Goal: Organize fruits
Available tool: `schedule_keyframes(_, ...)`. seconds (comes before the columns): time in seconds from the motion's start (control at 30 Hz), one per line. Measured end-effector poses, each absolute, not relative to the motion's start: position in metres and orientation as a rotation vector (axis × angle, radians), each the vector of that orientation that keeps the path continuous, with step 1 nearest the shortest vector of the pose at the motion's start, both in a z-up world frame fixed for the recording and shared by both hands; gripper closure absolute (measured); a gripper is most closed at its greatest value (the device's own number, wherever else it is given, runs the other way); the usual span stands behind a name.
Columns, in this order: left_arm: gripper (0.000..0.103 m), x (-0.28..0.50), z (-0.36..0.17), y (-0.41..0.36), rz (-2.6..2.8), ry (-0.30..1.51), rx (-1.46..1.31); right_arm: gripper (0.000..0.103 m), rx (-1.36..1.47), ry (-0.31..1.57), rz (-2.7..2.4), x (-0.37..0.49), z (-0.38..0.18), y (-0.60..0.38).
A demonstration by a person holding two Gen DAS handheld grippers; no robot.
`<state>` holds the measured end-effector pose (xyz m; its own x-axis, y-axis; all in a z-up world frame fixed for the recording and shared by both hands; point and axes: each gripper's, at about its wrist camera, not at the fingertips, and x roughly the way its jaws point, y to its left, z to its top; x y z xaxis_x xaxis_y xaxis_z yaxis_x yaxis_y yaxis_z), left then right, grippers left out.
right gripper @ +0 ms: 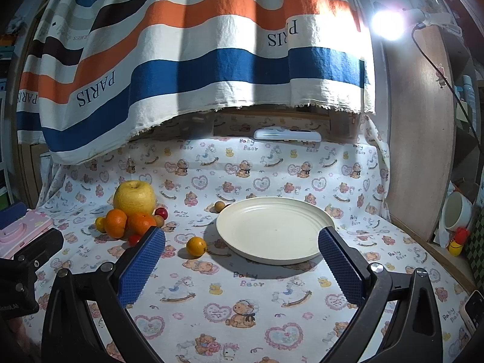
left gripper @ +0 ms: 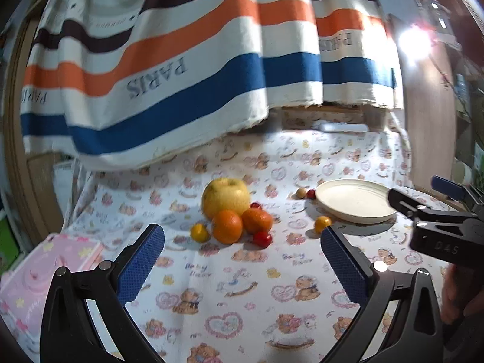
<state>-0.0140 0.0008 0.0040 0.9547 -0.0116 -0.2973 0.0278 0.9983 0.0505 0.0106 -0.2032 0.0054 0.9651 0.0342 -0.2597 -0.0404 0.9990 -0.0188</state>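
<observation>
Left hand-held gripper [left gripper: 242, 254], black frame w/ blue textured pads [left gripper: 140, 264], has its jaws spread wide w/ nothing between them, held above the worktop & pointing fwd. Right hand-held gripper [right gripper: 242, 257], same black-and-blue build, also gapes wide & grips nothing; in the left wrist view its black body shows at the right edge [left gripper: 435, 227], beside the left one, w/ part of a hand [left gripper: 459, 296] just below it.

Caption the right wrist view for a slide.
Open right gripper faces an empty cream plate, fruits clustered left.

Black grippers [left gripper: 242, 260], blue textured pads [right gripper: 142, 266]
</observation>
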Motion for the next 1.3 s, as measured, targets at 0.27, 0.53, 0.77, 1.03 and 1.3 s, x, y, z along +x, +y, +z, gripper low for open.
schedule_keyframes(0.27,0.000,-0.020,0.029,0.011,-0.003,0.245,0.067,0.001,-0.033,0.295,0.021,0.007,0.007,-0.204)
schedule_keyframes(0.53,0.000,0.008,0.060,0.028,-0.024,0.201,0.089,0.001,-0.078,0.272,0.144,0.018,0.045,-0.185)
schedule_keyframes(0.77,0.000,0.052,0.073,0.047,-0.029,0.284,0.036,0.001,-0.072,0.214,0.144,0.043,0.085,-0.173)
schedule_keyframes(1.03,0.000,0.067,0.107,0.062,0.019,0.245,0.043,0.001,-0.045,0.171,0.160,0.066,0.112,-0.168)
schedule_keyframes(1.3,0.000,0.098,0.083,0.065,-0.027,0.326,0.011,0.001,-0.054,0.237,0.176,0.096,0.083,-0.156)
